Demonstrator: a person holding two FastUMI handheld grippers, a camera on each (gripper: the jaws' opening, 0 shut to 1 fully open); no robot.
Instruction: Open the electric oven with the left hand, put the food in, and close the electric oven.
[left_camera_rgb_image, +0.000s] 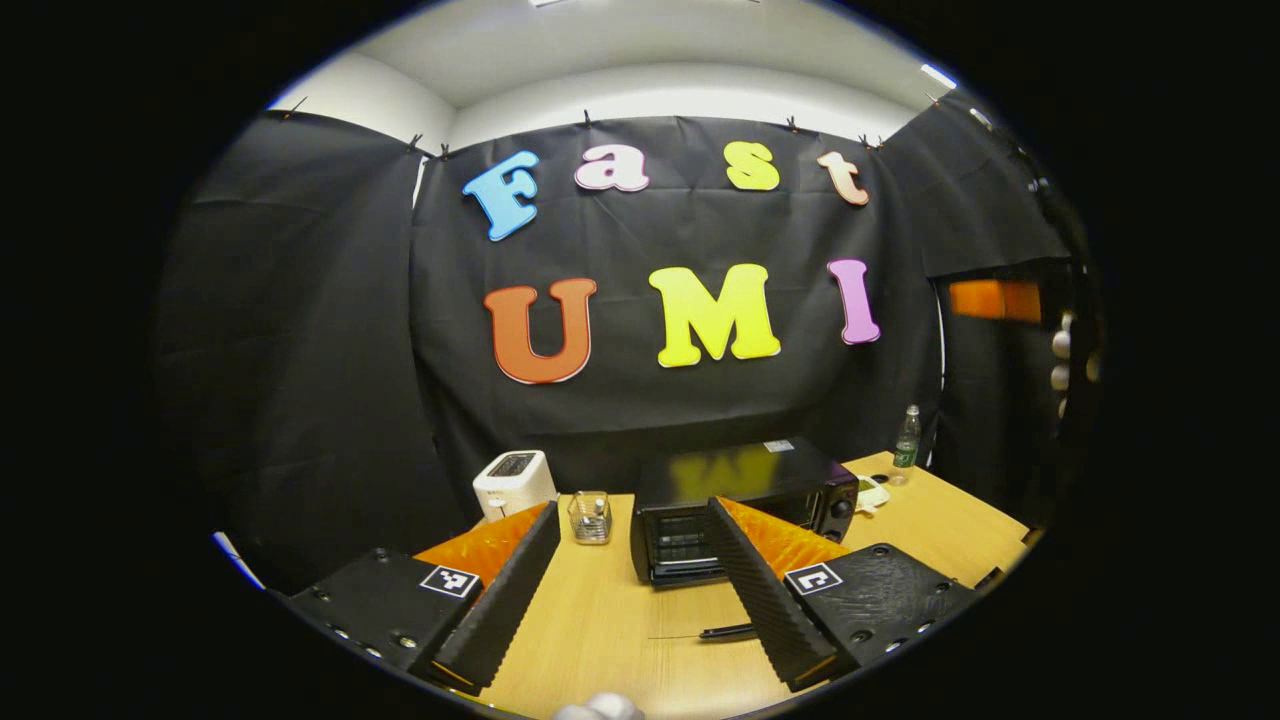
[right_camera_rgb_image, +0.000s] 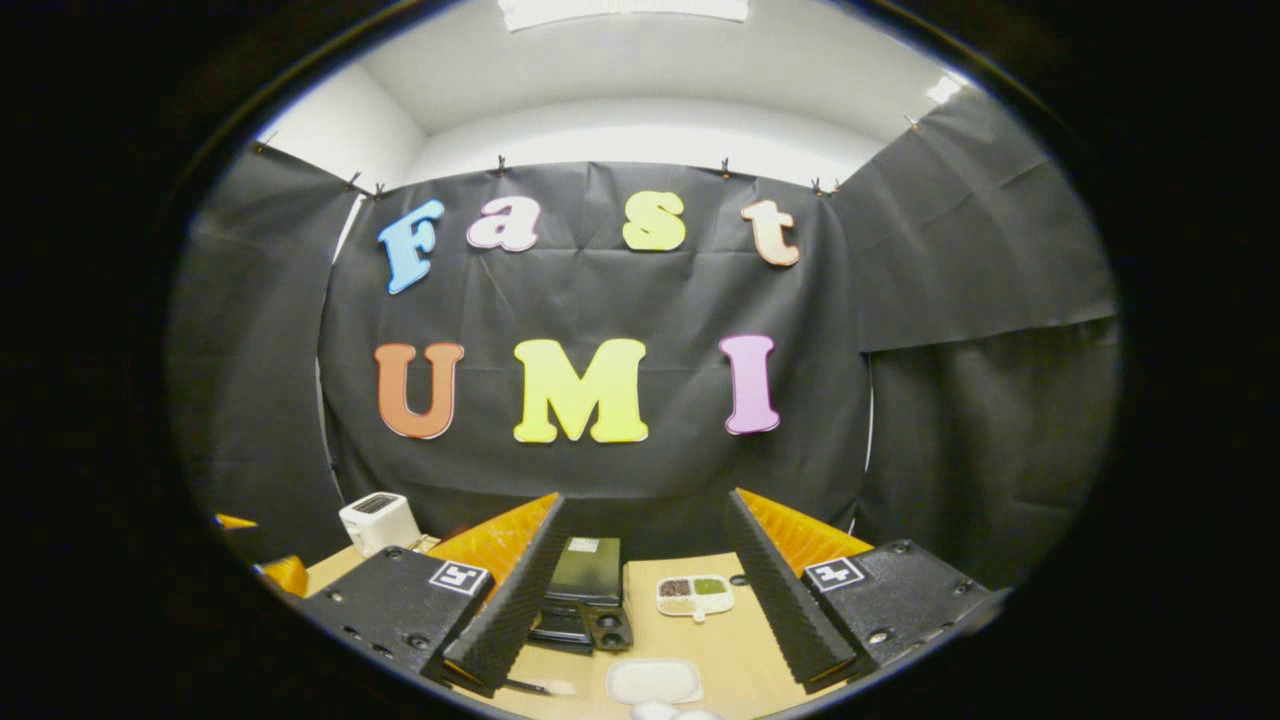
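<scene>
Left gripper (left_camera_rgb_image: 628, 585): two black block-shaped finger mounts with round screw heads along their edges, each bearing a small square black-and-white marker tile. Fingers (left_camera_rgb_image: 505, 600) are long wedge-shaped plates — inner faces finely ribbed. Right gripper (right_camera_rgb_image: 640, 590): same build — black mounts, screw heads, one marker tile per side, ribbed wedge fingers (right_camera_rgb_image: 775, 590).

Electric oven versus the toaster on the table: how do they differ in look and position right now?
The electric oven is a wide black box with a front glass door, shut, and knobs down its right side; the toaster is white, smaller, with slots in its top. The oven sits straight ahead of the open left gripper; the toaster stands farther left, near the wall. Both rest on the wooden table, untouched.
</scene>
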